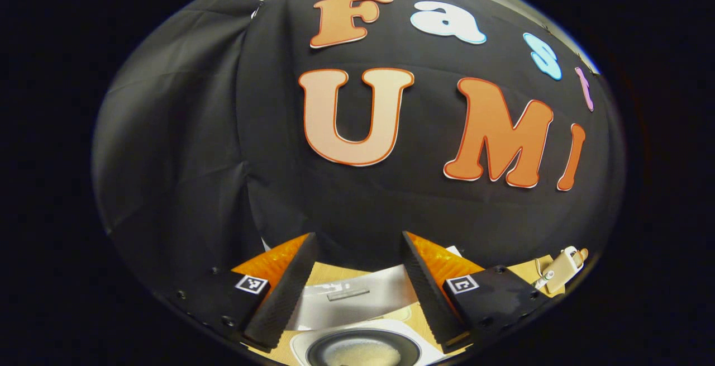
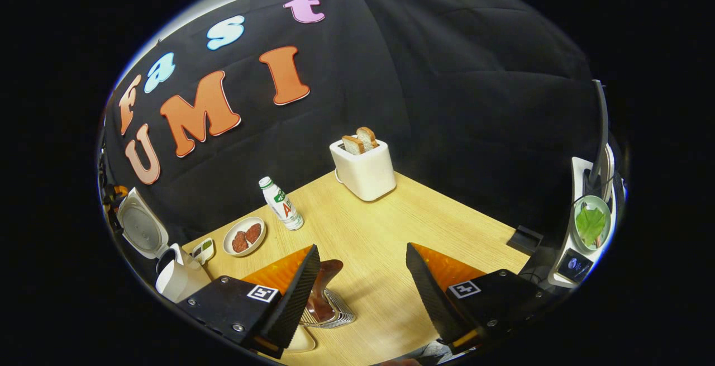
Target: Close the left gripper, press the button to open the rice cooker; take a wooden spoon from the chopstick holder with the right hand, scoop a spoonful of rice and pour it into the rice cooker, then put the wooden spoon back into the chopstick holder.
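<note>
In the left gripper view, the left tongs (image 1: 357, 293) stand spread wide, grasping nothing, above the open rice cooker (image 1: 363, 346) at the bottom center, whose dark pot holds what looks like rice. A chopstick holder (image 1: 561, 270) sits at the lower right.

In the right gripper view, the right tongs (image 2: 360, 293) are released too, over the wooden table (image 2: 391, 232). The rice cooker (image 2: 167, 265) sits at the lower left, lid up. A toaster (image 2: 363, 167) with 2 slices, a bottle (image 2: 281, 204) and a plate (image 2: 244, 236) lie beyond.
</note>
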Motion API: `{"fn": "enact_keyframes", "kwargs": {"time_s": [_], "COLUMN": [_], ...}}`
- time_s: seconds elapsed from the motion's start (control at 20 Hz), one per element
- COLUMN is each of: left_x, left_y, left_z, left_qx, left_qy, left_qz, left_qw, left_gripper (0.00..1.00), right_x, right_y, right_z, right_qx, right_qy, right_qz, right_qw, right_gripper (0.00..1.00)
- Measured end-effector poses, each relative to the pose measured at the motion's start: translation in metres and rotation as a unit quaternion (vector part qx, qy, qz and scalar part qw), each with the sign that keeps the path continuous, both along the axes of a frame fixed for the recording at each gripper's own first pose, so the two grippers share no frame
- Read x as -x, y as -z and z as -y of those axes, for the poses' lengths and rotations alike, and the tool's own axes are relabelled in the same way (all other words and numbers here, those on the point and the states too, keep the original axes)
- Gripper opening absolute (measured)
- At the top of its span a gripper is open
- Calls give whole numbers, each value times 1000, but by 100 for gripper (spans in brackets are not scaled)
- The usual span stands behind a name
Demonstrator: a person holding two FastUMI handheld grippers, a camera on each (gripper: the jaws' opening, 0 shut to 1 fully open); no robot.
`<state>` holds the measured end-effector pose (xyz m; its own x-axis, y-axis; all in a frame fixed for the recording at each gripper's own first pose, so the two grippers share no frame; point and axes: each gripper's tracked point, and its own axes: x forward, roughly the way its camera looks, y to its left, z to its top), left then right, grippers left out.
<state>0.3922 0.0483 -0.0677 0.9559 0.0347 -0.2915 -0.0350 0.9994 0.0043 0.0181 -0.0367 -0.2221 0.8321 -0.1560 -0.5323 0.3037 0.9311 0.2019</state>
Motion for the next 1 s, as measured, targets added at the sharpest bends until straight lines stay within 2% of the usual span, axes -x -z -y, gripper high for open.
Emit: {"fn": "enact_keyframes", "kwargs": {"time_s": [0.15, 0.25, 0.55, 0.8, 1.0], "left_x": [17, 29, 101, 166, 199], "left_y": [-2, 4, 32, 98, 157], "left_z": [8, 14, 43, 68, 77], "left_qx": [5, 9, 33, 33, 31], "left_qy": [14, 19, 38, 36, 22], "left_qz": [3, -16, -48, -55, -80], "left_qw": [1000, 1000, 998, 997, 996], "left_gripper": [100, 100, 99, 100, 99], "right_x": [0, -3, -21, -22, -19], "right_y": [-2, -4, -25, -22, -13], "right_z": [0, -3, -23, -34, -26], "right_qx": [-14, -22, -3, 6, 5], "right_qy": [3, 0, -49, -91, -100], "right_qz": [0, 3, 23, 13, 0], "right_qw": [1000, 1000, 999, 996, 995], "right_gripper": [95, 95, 95, 95, 95]}}
